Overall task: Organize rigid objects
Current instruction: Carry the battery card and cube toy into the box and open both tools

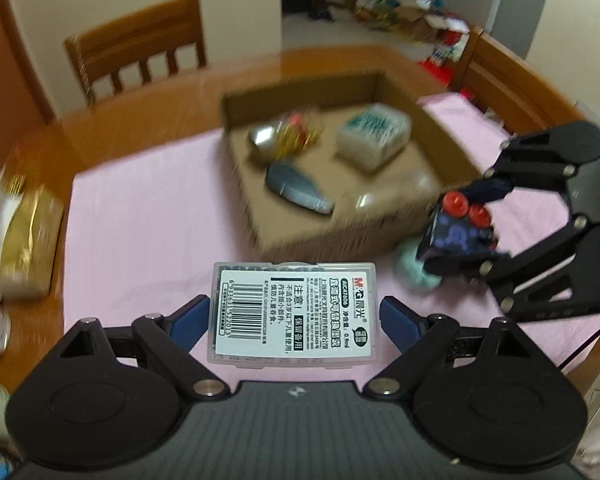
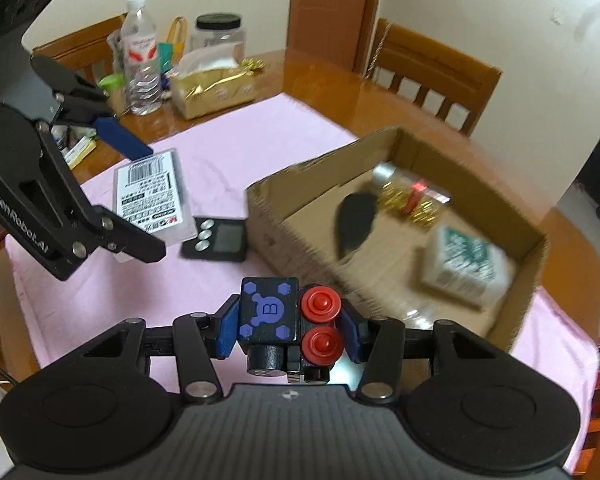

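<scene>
The left gripper [image 1: 294,316] is clamping a clear plastic case [image 1: 292,314] by its long sides at the lower middle of its frame, jaws spread wide around it. The right gripper [image 2: 288,326] is pinching a black toy block [image 2: 270,312] with red knobs, jaws nearly together, low in its own view. The open cardboard box [image 2: 532,256] is sitting on the pink cloth [image 2: 240,136] at centre right, holding a white packet [image 2: 464,268] and a dark oval item [image 2: 356,216]. A small black timer [image 2: 216,240] is lying just left of the box.
</scene>
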The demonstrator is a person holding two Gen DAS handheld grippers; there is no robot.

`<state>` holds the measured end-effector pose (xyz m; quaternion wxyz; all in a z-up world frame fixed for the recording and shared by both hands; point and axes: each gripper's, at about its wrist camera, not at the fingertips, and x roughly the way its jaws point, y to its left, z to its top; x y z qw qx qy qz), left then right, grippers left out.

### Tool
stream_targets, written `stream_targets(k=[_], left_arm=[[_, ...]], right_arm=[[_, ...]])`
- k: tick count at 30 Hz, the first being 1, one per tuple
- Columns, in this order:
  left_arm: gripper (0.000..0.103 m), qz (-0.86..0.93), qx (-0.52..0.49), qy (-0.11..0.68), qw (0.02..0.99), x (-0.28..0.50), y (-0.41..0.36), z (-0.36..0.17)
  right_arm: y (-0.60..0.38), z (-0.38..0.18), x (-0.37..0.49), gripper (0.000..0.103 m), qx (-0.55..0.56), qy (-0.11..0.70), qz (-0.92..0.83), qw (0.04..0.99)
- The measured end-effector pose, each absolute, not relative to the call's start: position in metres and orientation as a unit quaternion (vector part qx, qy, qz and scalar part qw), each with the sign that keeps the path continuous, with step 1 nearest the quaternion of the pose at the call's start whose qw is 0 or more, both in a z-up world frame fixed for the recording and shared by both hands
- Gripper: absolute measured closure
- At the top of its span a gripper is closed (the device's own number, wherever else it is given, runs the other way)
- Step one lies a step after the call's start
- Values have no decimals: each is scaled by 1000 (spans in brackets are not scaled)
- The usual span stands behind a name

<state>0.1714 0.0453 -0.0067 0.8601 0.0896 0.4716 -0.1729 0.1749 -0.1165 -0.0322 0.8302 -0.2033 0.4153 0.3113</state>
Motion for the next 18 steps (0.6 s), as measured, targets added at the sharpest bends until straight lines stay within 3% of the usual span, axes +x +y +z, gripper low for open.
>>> stream_targets(k=[6, 18], left_arm=[[13, -188, 96, 442, 872, 213, 20, -2], [12, -142, 81, 458, 874, 261, 9, -36]], right_arm=[[-140, -21, 196, 48, -197, 402, 280, 849], [-169, -28, 235, 48, -172, 411, 239, 863]])
